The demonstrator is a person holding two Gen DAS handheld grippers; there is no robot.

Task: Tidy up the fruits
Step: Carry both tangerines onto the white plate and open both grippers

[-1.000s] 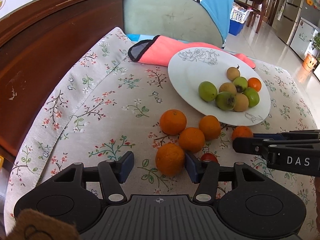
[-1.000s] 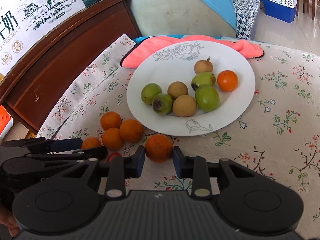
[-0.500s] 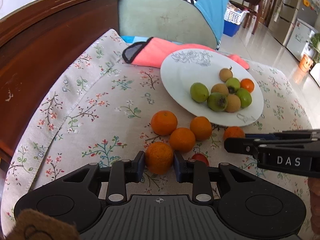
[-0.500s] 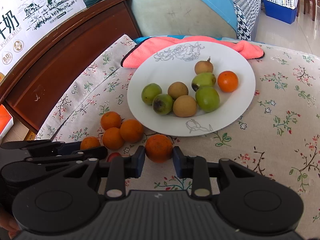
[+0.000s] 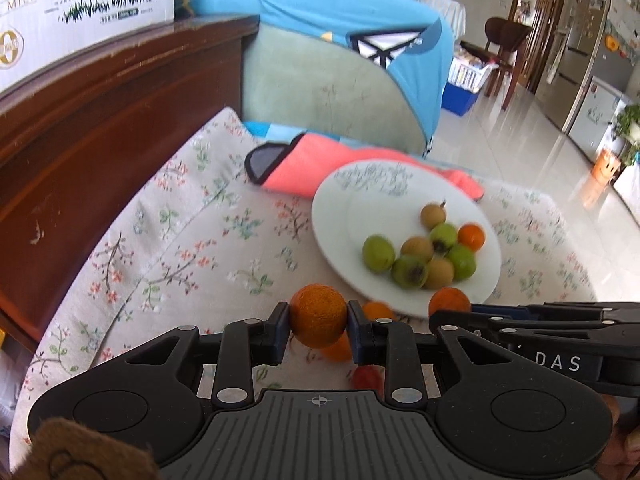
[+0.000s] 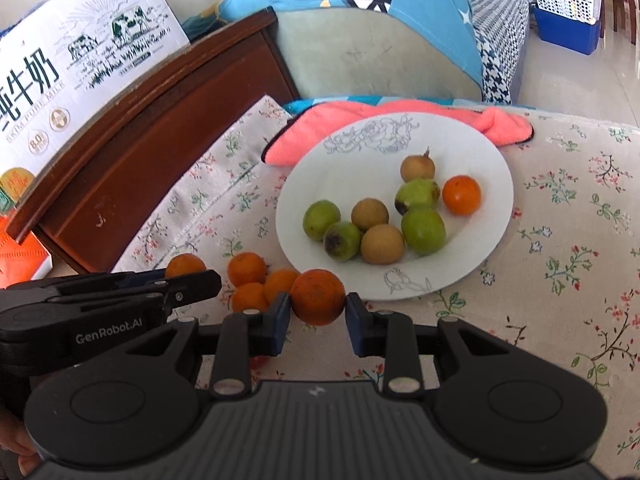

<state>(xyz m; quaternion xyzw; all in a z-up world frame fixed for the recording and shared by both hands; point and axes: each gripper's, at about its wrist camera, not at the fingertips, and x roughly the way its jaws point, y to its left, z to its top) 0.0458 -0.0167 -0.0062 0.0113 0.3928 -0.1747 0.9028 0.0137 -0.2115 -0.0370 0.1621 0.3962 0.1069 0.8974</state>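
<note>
My left gripper [image 5: 318, 326] is shut on an orange [image 5: 318, 315] and holds it lifted above the flowered cloth. My right gripper [image 6: 317, 312] is shut on another orange [image 6: 317, 297], also lifted, just in front of the white plate [image 6: 320, 168]. The plate holds several green and brown fruits [image 6: 423, 229] and one small orange [image 6: 461, 195]. Three oranges [image 6: 247, 268] stay on the cloth left of the plate. A small red fruit [image 5: 366, 377] lies under the left gripper. The left gripper shows in the right wrist view [image 6: 196, 282], holding its orange [image 6: 185, 266].
A pink towel [image 6: 320, 130] lies behind the plate. A dark wooden board [image 5: 100, 112] runs along the left edge of the cloth, with a milk carton box [image 6: 60, 64] above it. A cushioned chair [image 5: 320, 80] stands at the back.
Both grippers have lifted their oranges off the cloth. The left gripper closed on its orange one second ago and has since risen and tilted up.
</note>
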